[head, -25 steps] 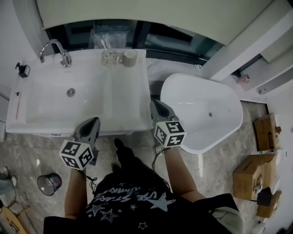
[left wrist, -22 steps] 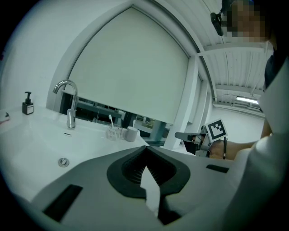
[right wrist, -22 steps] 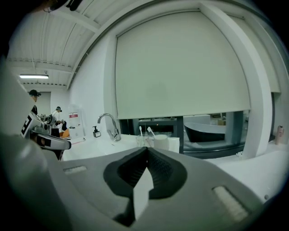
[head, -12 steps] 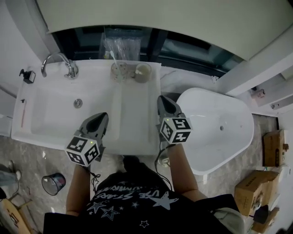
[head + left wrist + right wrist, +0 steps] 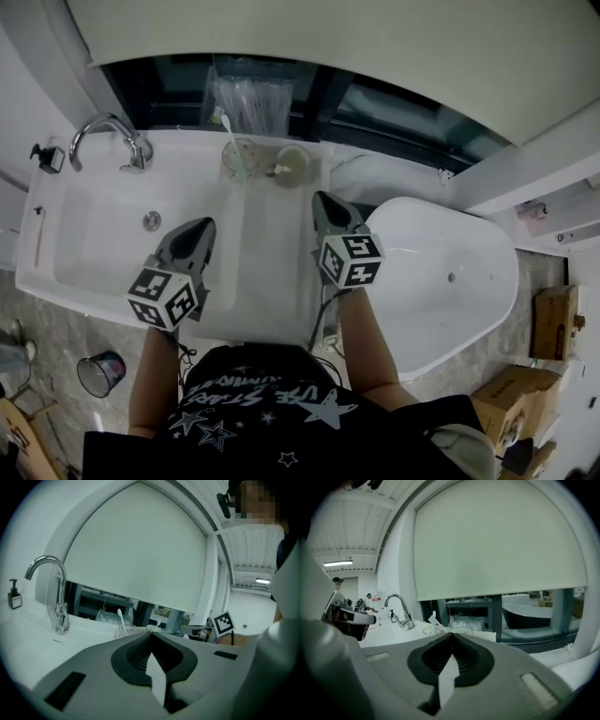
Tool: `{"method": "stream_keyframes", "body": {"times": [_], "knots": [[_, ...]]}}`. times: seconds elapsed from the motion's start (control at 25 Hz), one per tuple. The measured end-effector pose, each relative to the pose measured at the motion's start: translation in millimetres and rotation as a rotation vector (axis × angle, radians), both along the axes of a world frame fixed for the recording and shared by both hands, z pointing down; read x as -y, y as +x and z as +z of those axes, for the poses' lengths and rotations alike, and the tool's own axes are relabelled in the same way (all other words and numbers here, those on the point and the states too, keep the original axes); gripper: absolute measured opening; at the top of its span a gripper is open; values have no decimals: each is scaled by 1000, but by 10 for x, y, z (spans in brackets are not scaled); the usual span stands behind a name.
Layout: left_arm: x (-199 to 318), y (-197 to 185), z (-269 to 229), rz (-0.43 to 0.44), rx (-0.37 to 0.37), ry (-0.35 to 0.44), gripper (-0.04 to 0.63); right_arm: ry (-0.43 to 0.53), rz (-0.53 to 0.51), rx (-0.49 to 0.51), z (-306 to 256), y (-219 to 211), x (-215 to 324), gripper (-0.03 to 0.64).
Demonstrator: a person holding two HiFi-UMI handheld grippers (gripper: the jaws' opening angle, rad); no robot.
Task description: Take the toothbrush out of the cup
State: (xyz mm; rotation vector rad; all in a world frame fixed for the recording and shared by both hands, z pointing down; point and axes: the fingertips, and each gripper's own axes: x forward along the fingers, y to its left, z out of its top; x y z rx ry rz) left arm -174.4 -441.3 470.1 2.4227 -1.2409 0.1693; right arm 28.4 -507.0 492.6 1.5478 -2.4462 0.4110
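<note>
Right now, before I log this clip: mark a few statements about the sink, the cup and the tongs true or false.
1. The toothbrush stands in the clear cup. True.
2. The left tongs grip the toothbrush. False: they are shut on nothing, short of the clear cup.
3. The right tongs are shut and empty. True.
4. The faucet is right of the clear cup. False: it is to the left of it.
5. A tub sits right of the sink. True.
</note>
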Motion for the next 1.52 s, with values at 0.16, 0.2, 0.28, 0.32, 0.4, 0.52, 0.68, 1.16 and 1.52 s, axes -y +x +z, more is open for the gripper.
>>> {"method": "stream_keyframes", "body": {"times": [0.16,0.2,0.28,0.32,0.4,0.52,0.68,1.16,1.52], "knots": [[190,18,14,-5,8,-1,8,25,-77,-42,19,-146,173,2],[238,23,20,-4,11,-2,8,34,-101,-56,21,-200,216,2],[323,29,50,-1,15,-8,8,40,-145,-86,52,-313,307,79],[359,29,73,0,17,-13,8,40,-164,-108,79,-367,352,138],[415,21,120,-1,23,-24,8,44,-202,-174,131,-463,426,141],[482,4,173,-8,27,-40,8,58,-250,-234,138,-600,524,143],[557,-22,249,-6,35,-55,8,29,-279,-282,262,-673,615,141],[585,-140,358,-34,22,-83,8,28,-255,-376,403,-739,749,57],[459,-208,310,-51,18,-72,8,59,-219,-389,278,-694,749,43]]}}
